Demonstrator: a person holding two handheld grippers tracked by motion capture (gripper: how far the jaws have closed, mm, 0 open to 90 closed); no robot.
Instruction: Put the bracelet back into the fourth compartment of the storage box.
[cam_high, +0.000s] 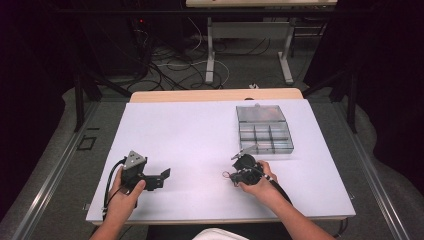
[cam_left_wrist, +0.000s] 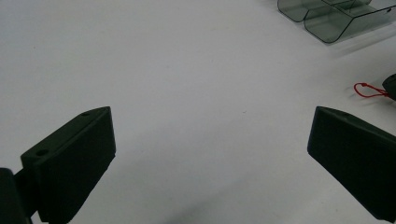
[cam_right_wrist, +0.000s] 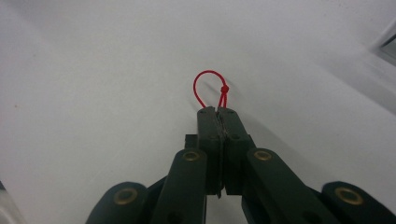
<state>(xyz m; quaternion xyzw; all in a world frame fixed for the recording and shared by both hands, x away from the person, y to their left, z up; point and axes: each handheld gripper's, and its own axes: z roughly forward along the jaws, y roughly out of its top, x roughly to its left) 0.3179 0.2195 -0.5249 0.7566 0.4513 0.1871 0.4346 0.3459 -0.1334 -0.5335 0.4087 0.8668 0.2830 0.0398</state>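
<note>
The right gripper (cam_right_wrist: 218, 112) is clenched on a thin red cord loop (cam_right_wrist: 210, 86), whose knotted eye pokes out past the closed tips, above the bare white table (cam_high: 200, 135); in the high view this gripper (cam_high: 229, 175) sits at about five o'clock on the tabletop, tips aimed toward nine o'clock. The same loop (cam_left_wrist: 369, 90) appears at three o'clock in the left gripper view. The left gripper (cam_left_wrist: 210, 154) is released, its jaws spread wide over bare tabletop, and in the high view it rests at about seven o'clock (cam_high: 162, 177), well apart from the loop. A clear compartment box (cam_high: 264, 131) with its lid folded back lies at about one o'clock, just beyond the right hand (cam_high: 260, 182). The step in hand looks like carrying the picked-up loop, probably toward one of the box's cells. The next move calls for keeping the pinch firm on so slight a cord, swinging toward one o'clock, and releasing only over a cell.
</note>
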